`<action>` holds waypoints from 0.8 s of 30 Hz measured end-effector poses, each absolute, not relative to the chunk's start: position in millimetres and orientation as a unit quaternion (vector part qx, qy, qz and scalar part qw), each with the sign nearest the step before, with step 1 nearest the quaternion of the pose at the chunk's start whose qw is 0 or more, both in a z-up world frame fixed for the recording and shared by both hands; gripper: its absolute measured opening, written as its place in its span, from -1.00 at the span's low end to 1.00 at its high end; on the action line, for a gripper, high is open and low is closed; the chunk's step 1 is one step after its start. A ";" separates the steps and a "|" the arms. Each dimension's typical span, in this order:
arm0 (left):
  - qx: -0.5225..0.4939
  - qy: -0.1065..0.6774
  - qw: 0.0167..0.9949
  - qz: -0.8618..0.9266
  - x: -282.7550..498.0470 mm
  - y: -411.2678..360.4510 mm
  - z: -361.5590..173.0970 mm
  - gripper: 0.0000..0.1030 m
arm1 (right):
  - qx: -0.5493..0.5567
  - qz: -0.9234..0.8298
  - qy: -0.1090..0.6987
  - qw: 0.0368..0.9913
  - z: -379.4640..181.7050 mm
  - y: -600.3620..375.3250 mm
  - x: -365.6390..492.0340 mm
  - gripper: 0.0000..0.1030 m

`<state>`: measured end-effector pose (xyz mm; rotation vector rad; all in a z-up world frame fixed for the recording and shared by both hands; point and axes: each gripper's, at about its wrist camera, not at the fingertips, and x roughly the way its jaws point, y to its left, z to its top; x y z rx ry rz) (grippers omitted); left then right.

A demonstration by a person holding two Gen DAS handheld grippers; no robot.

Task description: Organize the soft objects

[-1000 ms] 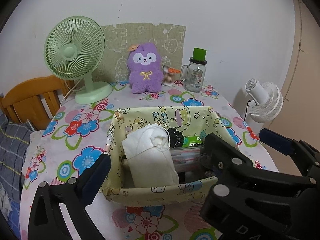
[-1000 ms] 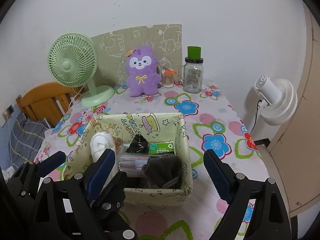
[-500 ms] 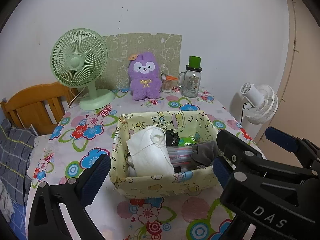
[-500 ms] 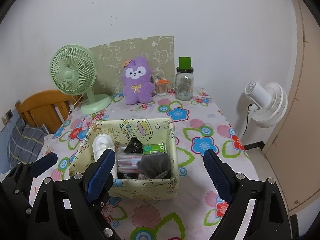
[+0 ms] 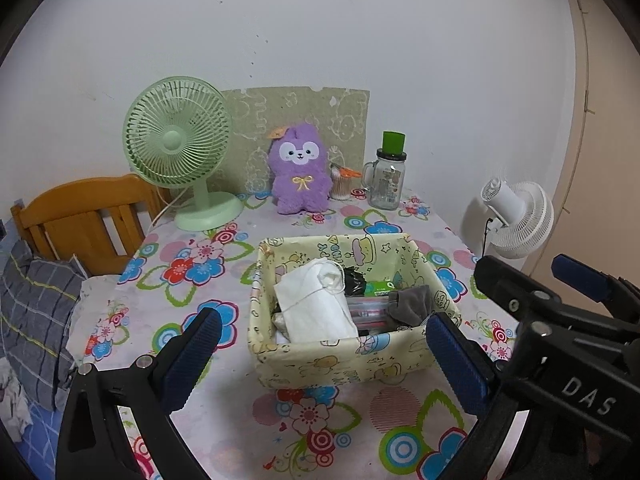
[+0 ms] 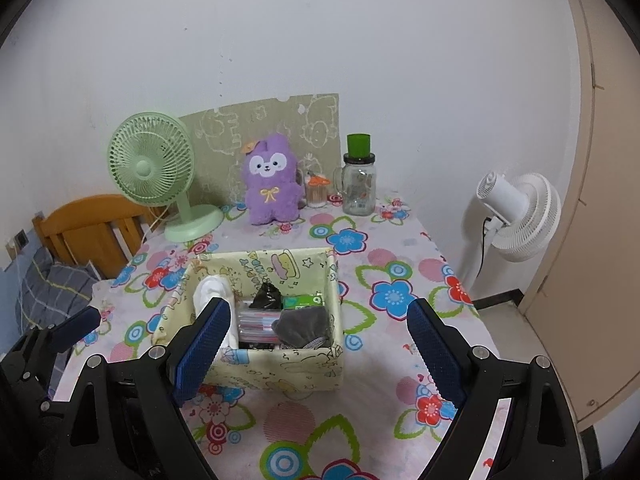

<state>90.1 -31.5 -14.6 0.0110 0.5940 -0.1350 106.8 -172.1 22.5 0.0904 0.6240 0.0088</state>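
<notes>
Two grippers nearest, left gripper (image 5: pixel 320 360) and right gripper (image 6: pixel 320 350), both spread wide, holding nothing. Beyond them, on the table (image 6: pixel 400 320), the bin (image 5: pixel 344 356): white cloth (image 5: pixel 316 304) at left, grey cloth (image 5: pixel 412 304) at right, both inside. Far edge: fan (image 5: pixel 180 148) left, plush (image 5: pixel 300 172) centre, jar (image 5: pixel 386 176) right.

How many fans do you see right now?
2. The green fan stands at the table's back left, beside the purple plush. The white fan stands off the table's right side.
</notes>
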 end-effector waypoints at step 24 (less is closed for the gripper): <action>-0.008 0.238 0.971 -0.036 38.0 -0.2 18.3 0.99 | 0.028 -0.012 0.254 0.967 52.8 -180.1 50.5 0.78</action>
